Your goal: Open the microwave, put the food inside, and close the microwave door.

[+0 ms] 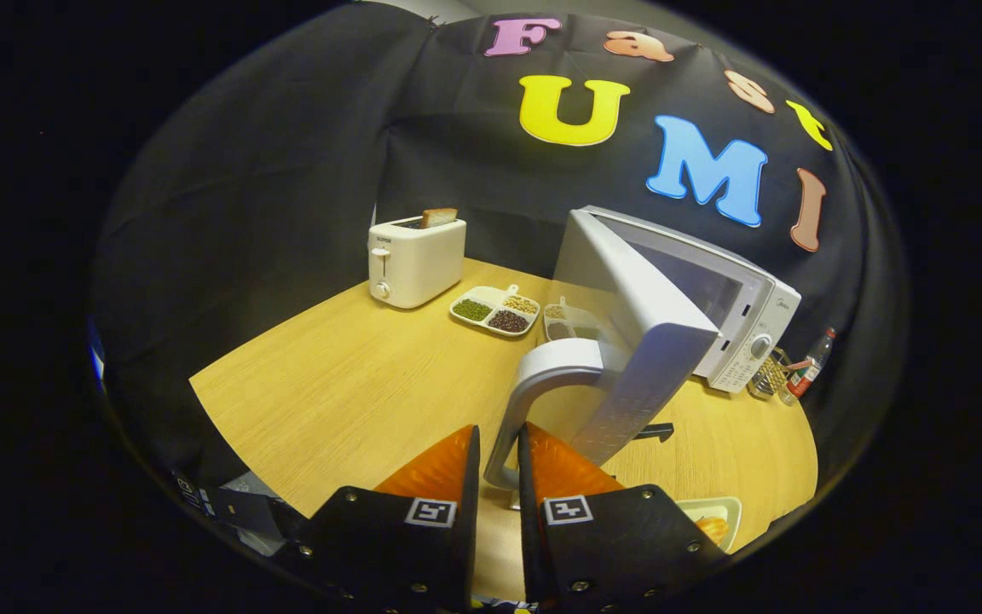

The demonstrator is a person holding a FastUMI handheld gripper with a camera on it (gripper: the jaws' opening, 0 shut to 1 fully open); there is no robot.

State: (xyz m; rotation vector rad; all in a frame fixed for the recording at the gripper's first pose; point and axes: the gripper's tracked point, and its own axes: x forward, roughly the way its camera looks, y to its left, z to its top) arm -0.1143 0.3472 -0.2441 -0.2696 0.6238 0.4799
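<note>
Claw (pixel 499 452) nearly closed, both fingers pinching lower end of curved grey plastic door handle (pixel 542 375). White boxy microwave (pixel 738 315) at worktop (pixel 329 384) rear-right, door (pixel 636 333) swung wide. Handle rigid, smooth, prob. slippery; grip mid-bar. Door light, hinge-guided.

The open door (pixel 636 333) hides the microwave's (pixel 747 315) cavity and part of a tray (pixel 561 322).

On your wooden table (pixel 346 384), a white toaster (pixel 416 260) with a slice of bread (pixel 439 217) standing in its slot sits at the far edge. Just beside it you have a divided tray (pixel 495 309) of beans and grains. At the table's right edge stand a plastic bottle (pixel 808 365) and a small wire basket (pixel 769 375), close together.
</note>
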